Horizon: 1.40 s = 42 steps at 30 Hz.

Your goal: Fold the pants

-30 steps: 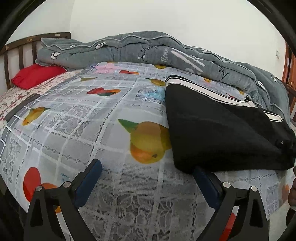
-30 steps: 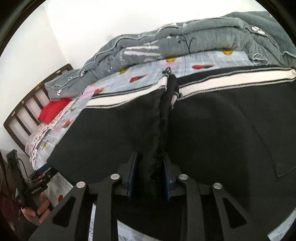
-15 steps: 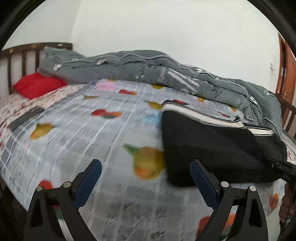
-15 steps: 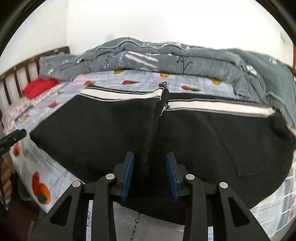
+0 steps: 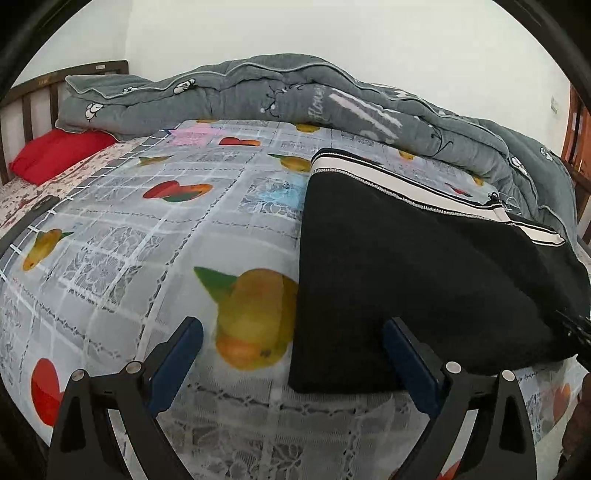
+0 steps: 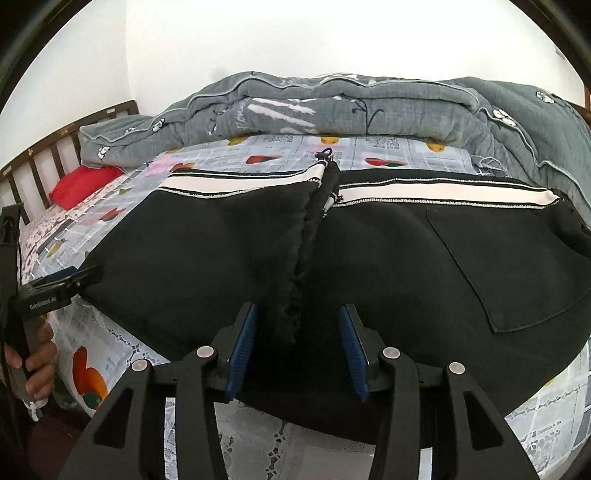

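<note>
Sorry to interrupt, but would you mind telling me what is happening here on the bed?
A person with a handheld gripper in each hand is folding black pants on a bed covered by a fruit-print sheet. The right gripper has just been opening; a raised fold of the pants stands between its jaws, but the pads no longer press on it. The left gripper is open and holds nothing, hovering over the near left corner of the pants. A grey quilt lies bunched behind them.

A plain white wall [image 5: 332, 33] rises behind a dark wooden slatted headboard [image 5: 33, 96], with an orange-brown wooden door frame [image 5: 578, 122] at the right edge.
</note>
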Motion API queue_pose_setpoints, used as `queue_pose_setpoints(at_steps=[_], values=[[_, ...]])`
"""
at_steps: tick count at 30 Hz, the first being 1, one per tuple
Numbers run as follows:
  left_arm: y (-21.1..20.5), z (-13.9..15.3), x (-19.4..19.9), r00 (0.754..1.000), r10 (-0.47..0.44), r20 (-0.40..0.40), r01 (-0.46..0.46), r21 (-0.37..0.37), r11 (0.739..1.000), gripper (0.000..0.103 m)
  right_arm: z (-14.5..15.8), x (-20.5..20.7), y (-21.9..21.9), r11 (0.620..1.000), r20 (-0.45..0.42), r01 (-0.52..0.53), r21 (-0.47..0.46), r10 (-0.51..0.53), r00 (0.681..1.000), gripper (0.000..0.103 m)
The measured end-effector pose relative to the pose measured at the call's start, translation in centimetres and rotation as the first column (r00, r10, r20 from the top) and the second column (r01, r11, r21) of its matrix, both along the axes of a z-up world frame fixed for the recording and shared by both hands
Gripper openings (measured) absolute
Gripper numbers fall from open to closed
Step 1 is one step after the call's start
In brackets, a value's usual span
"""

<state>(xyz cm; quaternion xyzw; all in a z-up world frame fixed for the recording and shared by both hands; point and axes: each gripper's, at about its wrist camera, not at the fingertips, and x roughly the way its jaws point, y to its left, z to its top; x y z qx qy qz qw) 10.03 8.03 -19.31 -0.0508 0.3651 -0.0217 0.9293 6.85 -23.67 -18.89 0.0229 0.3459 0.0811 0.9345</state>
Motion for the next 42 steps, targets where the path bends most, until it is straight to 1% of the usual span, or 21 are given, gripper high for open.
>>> queue_pose_setpoints(at_steps=[2, 4, 7, 9, 10, 13, 15, 18, 20, 22, 24, 26, 27, 28, 29, 30, 32, 36, 39, 40, 42], values=[[0.0, 0.1, 0.0, 1.000, -0.002, -0.011, 0.002, -0.002, 1.000, 0.099, 0.2, 0.0, -0.2, 1.000, -0.006, -0.006, 0.001, 0.006, 1.000, 0.047], [0.2, 0.3, -0.1, 1.000, -0.007, -0.020, 0.007, -0.018, 1.000, 0.099, 0.7, -0.2, -0.5, 1.000, 0.000, 0.004, -0.009, -0.004, 1.000, 0.054], [0.6, 0.5, -0.1, 0.999, -0.033, -0.024, 0.031, -0.059, 0.998, 0.096, 2.2, -1.5, -2.0, 0.999, 0.062, 0.034, -0.037, -0.032, 0.998, 0.054], [0.9, 0.8, -0.3, 0.998, -0.064, -0.006, 0.063, -0.086, 0.994, 0.096, 3.1, -2.3, -3.8, 0.993, 0.103, 0.094, -0.069, -0.086, 0.991, 0.054], [0.9, 1.0, -0.2, 0.997, -0.074, 0.000, 0.073, -0.094, 0.993, 0.096, 3.5, -2.6, -5.3, 0.986, 0.116, 0.142, -0.091, -0.131, 0.985, 0.054], [0.7, 1.1, 0.6, 0.996, -0.083, -0.018, 0.081, -0.102, 0.991, 0.096, 3.7, -3.2, -9.5, 0.962, 0.121, 0.251, -0.104, -0.239, 0.964, 0.055], [0.5, 1.1, 1.2, 0.995, -0.092, -0.032, 0.088, -0.111, 0.990, 0.096, 3.4, -3.5, -12.6, 0.941, 0.099, 0.327, -0.086, -0.319, 0.943, 0.055], [0.2, 1.0, 1.7, 0.993, -0.112, -0.036, 0.106, -0.127, 0.986, 0.096, 2.5, -4.2, -18.0, 0.900, 0.044, 0.435, -0.014, -0.434, 0.900, 0.055], [0.1, 1.0, 1.8, 0.993, -0.116, -0.025, 0.111, -0.148, 0.983, 0.096, 1.9, -4.6, -20.7, 0.873, 0.012, 0.486, 0.039, -0.487, 0.873, 0.055], [-0.2, 0.9, 2.2, 0.993, -0.111, -0.037, 0.105, -0.150, 0.983, 0.096, 1.4, -4.6, -23.3, 0.849, -0.010, 0.519, 0.097, -0.521, 0.853, 0.055], [-0.6, 1.0, 2.6, 0.992, -0.118, -0.039, 0.111, -0.149, 0.983, 0.096, 0.9, -4.4, -25.0, 0.834, -0.032, 0.531, 0.149, -0.533, 0.846, 0.055], [-1.1, 1.1, 3.0, 0.992, -0.121, -0.046, 0.113, -0.148, 0.982, 0.096, 0.0, -3.7, -27.2, 0.797, -0.086, 0.548, 0.253, -0.546, 0.833, 0.055], [-1.3, 1.1, 3.2, 0.992, -0.119, -0.048, 0.111, -0.145, 0.983, 0.094, -0.3, -3.2, -27.9, 0.789, -0.092, 0.542, 0.290, -0.541, 0.836, 0.055], [-1.7, 1.1, 3.5, 0.991, -0.120, -0.052, 0.111, -0.140, 0.984, 0.093, -0.6, -2.7, -28.6, 0.773, -0.107, 0.537, 0.339, -0.535, 0.838, 0.055], [-1.9, 1.1, 3.6, 0.991, -0.121, -0.054, 0.113, -0.136, 0.984, 0.088, -0.8, -2.1, -29.3, 0.758, -0.112, 0.536, 0.371, -0.537, 0.836, 0.055], [-2.1, 1.0, 3.7, 0.991, -0.123, -0.056, 0.115, -0.127, 0.985, 0.081, -0.8, -1.7, -29.5, 0.751, -0.111, 0.536, 0.385, -0.539, 0.835, 0.056], [-2.5, 1.1, 4.0, 0.990, -0.125, -0.059, 0.118, -0.114, 0.986, 0.074, -0.8, -0.3, -30.2, 0.739, -0.115, 0.537, 0.406, -0.542, 0.833, 0.055], [-2.5, 1.0, 4.3, 0.992, -0.111, -0.057, 0.103, -0.129, 0.986, 0.073, -0.7, 2.3, -31.2, 0.734, -0.122, 0.529, 0.426, -0.533, 0.837, 0.056], [-2.4, 0.9, 4.5, 0.993, -0.104, -0.056, 0.095, -0.143, 0.985, 0.071, -0.8, 3.8, -32.2, 0.717, -0.135, 0.530, 0.452, -0.533, 0.836, 0.056], [-2.4, 0.9, 4.6, 0.993, -0.102, -0.057, 0.093, -0.142, 0.985, 0.071, -1.0, 4.3, -32.6, 0.709, -0.144, 0.530, 0.465, -0.530, 0.836, 0.060], [-2.6, 0.9, 4.8, 0.993, -0.098, -0.061, 0.089, -0.132, 0.987, 0.071, -1.3, 5.0, -33.2, 0.693, -0.166, 0.529, 0.489, -0.522, 0.837, 0.063]])
